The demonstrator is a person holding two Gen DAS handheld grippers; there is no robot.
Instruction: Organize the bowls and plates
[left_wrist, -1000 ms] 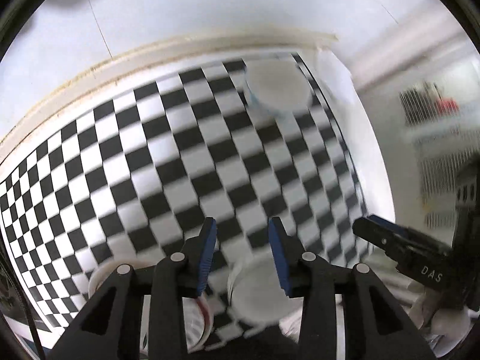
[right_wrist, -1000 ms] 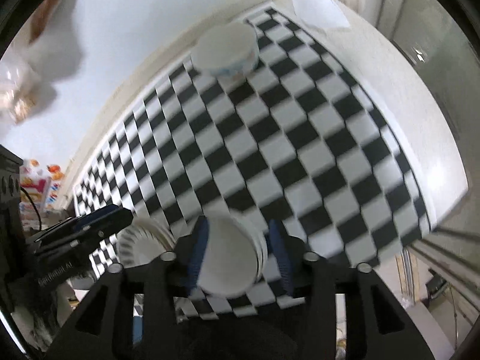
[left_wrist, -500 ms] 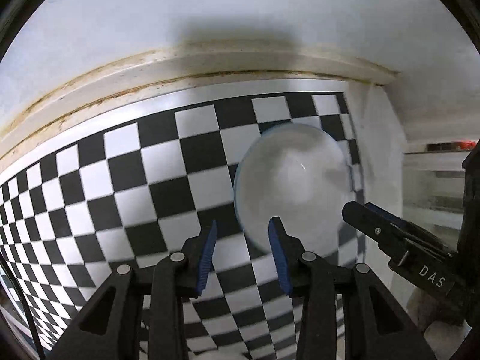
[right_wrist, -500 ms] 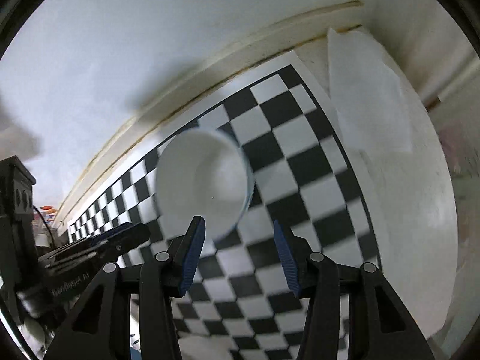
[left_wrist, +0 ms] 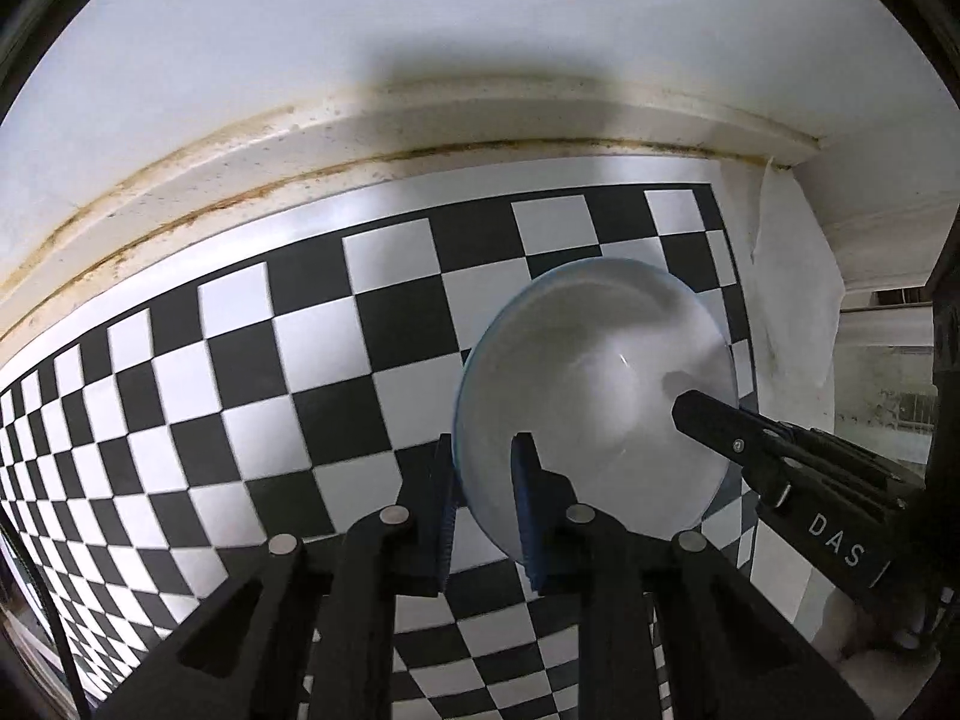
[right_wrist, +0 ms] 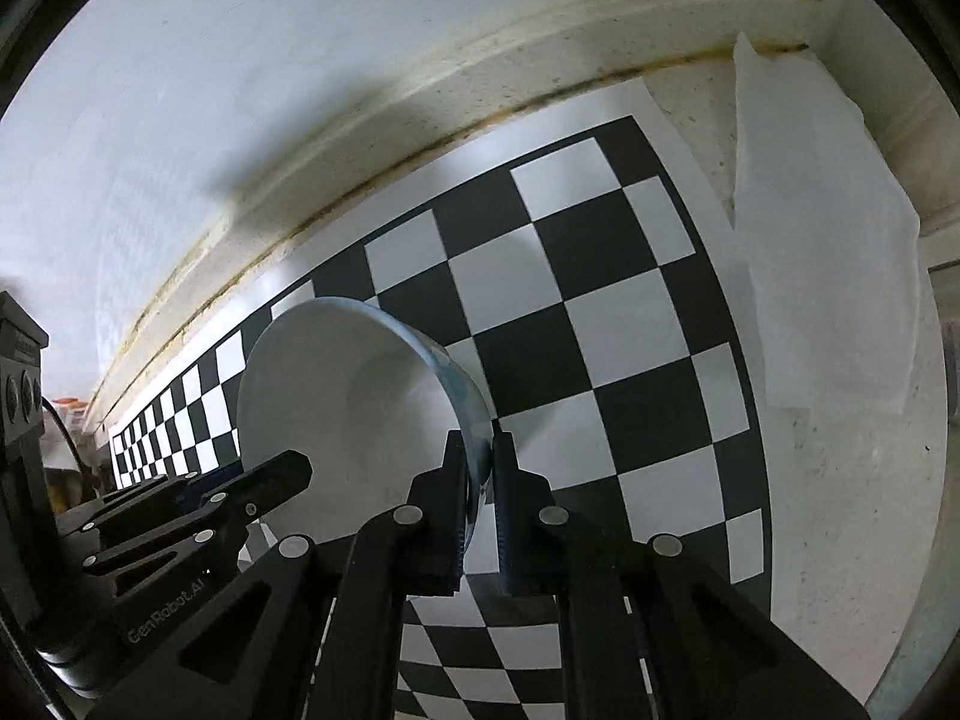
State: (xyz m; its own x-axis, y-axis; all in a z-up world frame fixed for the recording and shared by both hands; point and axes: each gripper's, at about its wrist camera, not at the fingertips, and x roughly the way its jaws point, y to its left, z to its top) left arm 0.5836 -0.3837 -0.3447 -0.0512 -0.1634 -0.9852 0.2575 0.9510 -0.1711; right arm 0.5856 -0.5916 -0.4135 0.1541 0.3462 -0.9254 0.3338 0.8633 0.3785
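A: Your left gripper (left_wrist: 483,501) has just closed, and it's clamped on the near rim of the bowl (left_wrist: 594,396), one pad outside, one inside.

B: Same story on your right gripper (right_wrist: 478,495): jaws just squeezed in, nearly together, with the bowl's blue-edged rim pinched between the pads.

A: So you've got the bowl by opposite sides. It sits on the checkered mat (left_wrist: 252,360), near the mat's far right corner, close to the stained ledge (left_wrist: 420,132) under the wall.

B: From your right wrist view the bowl (right_wrist: 336,396) looks white inside, opening up towards the camera, and your left gripper's fingers (right_wrist: 264,486) reach in from the left edge.

A: And from your left wrist view the right gripper's finger (left_wrist: 720,426) reaches over the bowl's right side.

B: A crumpled white sheet (right_wrist: 822,252) lies just beside the mat's right edge, apart from the bowl.
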